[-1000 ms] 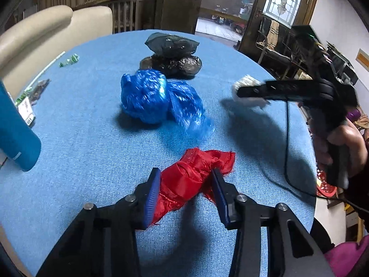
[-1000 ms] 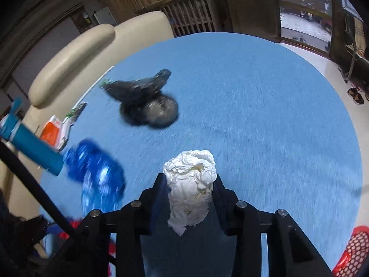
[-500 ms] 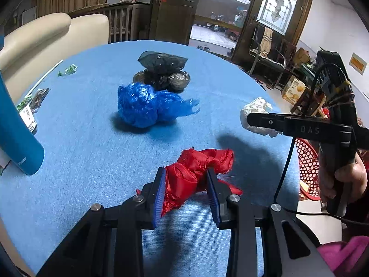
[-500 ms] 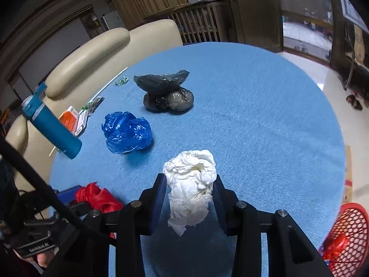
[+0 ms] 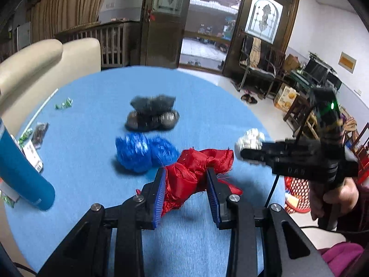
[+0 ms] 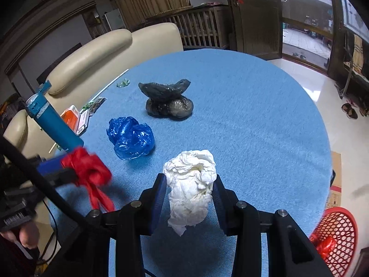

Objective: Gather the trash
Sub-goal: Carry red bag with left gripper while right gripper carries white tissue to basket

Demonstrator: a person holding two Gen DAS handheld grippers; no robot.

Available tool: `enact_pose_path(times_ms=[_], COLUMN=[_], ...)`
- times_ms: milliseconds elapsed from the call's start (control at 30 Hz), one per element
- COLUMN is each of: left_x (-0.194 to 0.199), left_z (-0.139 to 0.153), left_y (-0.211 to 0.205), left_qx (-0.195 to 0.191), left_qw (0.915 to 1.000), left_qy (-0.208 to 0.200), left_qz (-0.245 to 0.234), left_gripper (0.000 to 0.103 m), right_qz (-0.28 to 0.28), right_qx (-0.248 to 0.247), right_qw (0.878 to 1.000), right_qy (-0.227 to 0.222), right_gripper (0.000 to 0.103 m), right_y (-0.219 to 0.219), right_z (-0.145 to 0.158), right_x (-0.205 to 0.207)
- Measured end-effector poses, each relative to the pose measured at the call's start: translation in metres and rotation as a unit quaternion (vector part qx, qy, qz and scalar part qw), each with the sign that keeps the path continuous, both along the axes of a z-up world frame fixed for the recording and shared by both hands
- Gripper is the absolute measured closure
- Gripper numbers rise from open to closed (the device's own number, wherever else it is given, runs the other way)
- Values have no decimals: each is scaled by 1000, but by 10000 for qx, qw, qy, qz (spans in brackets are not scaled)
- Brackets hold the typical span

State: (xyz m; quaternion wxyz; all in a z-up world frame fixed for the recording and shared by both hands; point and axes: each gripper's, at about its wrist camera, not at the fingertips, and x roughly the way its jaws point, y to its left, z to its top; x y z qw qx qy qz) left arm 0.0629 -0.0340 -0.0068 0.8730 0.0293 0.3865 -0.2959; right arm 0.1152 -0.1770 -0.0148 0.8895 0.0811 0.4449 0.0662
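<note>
My left gripper (image 5: 185, 181) is shut on a crumpled red plastic bag (image 5: 196, 170), held clear above the blue table (image 5: 92, 97); the same red plastic bag (image 6: 88, 170) hangs at the left of the right wrist view. My right gripper (image 6: 189, 189) is shut on a wad of white tissue (image 6: 191, 184), also lifted off the table; the white tissue (image 5: 250, 138) shows at the tip of the right gripper (image 5: 249, 149) in the left wrist view. A crumpled blue bag (image 6: 130, 137) and black bags (image 6: 168, 101) lie on the table.
A red mesh basket (image 6: 334, 235) with red trash inside stands on the floor past the table's right edge. A blue bottle (image 6: 54, 121), packets (image 6: 77, 118) and small green wrappers (image 6: 123, 83) lie at the table's left side. A cream sofa (image 6: 92, 60) stands behind.
My left gripper closed on the red bag and lifted it off the table. My right gripper rose and moved right toward the table edge with the tissue in it.
</note>
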Motion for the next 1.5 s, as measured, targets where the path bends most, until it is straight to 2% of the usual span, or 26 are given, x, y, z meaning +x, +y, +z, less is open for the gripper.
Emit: enact_pose_path(times_ms=[267, 500, 733, 1067, 1300, 1500], left_x=[6, -2, -28, -67, -91, -110], left_z=[18, 28, 45, 54, 60, 66], left_y=[-2, -27, -70, -130, -161, -179], left_qx=[-123, 118, 453, 894, 1072, 1207], left_qw=[9997, 9994, 9976, 9933, 9899, 9862], left_qy=[-138, -220, -497, -734, -913, -1092], left_qz=[176, 236, 135, -35, -177, -295], left_gripper=[67, 67, 67, 67, 67, 67], right_qz=[-2, -29, -212, -597, -741, -733], right_qx=[-20, -47, -27, 8, -18, -156], right_qw=[9998, 9989, 9968, 9923, 9896, 9881], right_qy=[-201, -462, -765, -1087, -1232, -1344], right_gripper=[61, 61, 61, 61, 61, 61], right_y=[0, -11, -39, -97, -134, -147], right_z=[16, 31, 45, 58, 66, 74], right_x=[-6, -30, -70, -139, -176, -200])
